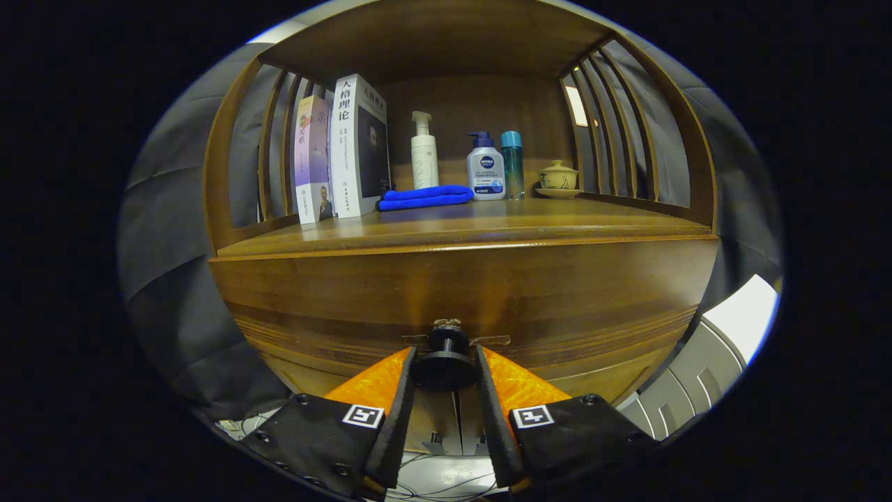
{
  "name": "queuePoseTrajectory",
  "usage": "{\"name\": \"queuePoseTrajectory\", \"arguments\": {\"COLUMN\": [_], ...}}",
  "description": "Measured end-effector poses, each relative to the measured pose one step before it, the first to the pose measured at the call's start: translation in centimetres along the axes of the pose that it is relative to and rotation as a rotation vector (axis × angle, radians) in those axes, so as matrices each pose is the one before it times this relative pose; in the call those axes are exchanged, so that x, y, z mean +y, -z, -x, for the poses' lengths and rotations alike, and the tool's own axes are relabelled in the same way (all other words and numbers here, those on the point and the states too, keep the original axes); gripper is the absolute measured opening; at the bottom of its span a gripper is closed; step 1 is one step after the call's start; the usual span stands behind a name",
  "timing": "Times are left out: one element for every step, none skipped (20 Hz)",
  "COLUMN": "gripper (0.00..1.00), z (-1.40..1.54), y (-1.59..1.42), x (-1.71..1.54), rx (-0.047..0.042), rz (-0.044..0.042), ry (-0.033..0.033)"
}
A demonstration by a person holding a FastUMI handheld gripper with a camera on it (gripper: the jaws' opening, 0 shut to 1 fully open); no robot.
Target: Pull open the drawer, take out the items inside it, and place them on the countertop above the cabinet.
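Observation:
A dark round drawer knob (446, 361) juts from the wooden drawer front (571, 307) of the cabinet. My gripper (446, 359) holds it, one finger pressing on each side of the knob. The drawer front looks flush with the cabinet, so the inside of the drawer is hidden. Above it runs the wooden countertop (488, 219).
On the countertop, from left to right, stand two upright books (341, 150), a folded blue cloth (425, 197), a white pump bottle (424, 152), a white and blue pump bottle (486, 167), a teal bottle (512, 162) and a small lidded pot (557, 178). Slatted wooden sides (627, 125) enclose the shelf.

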State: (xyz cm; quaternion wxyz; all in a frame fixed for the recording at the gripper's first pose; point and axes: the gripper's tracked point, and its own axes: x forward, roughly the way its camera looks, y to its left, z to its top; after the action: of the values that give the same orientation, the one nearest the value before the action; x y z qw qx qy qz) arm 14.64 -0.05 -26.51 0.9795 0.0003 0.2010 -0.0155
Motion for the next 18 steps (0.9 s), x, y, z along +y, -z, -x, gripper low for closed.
{"name": "queuePoseTrajectory", "arguments": {"gripper": [0.53, 0.51, 0.48, 0.46, 0.44, 0.44, 0.39, 0.34, 0.29, 0.24, 0.24, 0.24, 0.24, 0.24, 0.24, 0.24, 0.24, 0.24], "z": [0.061, -0.137, 0.177, -0.037, 0.097, -0.080, 0.010, -0.027, 0.153, 0.186, -0.633, 0.431, -0.034, -0.046, 0.151, 0.103, 0.130, -0.004], "y": [0.026, -0.035, -0.052, -0.023, 0.049, -0.036, 0.026, 0.005, 0.212, -0.113, 0.104, -0.072, -0.112, 0.163, 0.009, 0.054, -0.049, 0.013], "x": [-0.016, 0.146, -0.014, 0.043, -0.027, -0.010, 0.054, 0.065, -0.020, 0.039, -0.057, 0.045, 0.063, -0.105, -0.017, 0.016, -0.030, 0.031], "rx": [0.00564, 0.00506, 0.00366, 0.00083, -0.00346, -0.00060, -0.00758, 0.00217, -0.00678, 0.00319, -0.00203, -0.00345, -0.00709, -0.00070, -0.00009, 0.00136, -0.00451, -0.00041], "rz": [-0.02341, -0.02755, -0.01118, 0.00266, 0.01061, 0.00600, 0.00258, 0.00842, -0.00501, 0.00501, 0.00316, -0.00286, -0.00104, -0.00050, 0.00184, 0.00037, 0.00183, 0.00339], "ry": [-0.00712, -0.00547, -0.00352, 0.00044, 0.00176, 0.00490, 0.00403, -0.00030, -0.00201, -0.01035, -0.00630, -0.00411, -0.00236, 0.00158, 0.00256, 0.00349, 0.00238, 0.00014]}}
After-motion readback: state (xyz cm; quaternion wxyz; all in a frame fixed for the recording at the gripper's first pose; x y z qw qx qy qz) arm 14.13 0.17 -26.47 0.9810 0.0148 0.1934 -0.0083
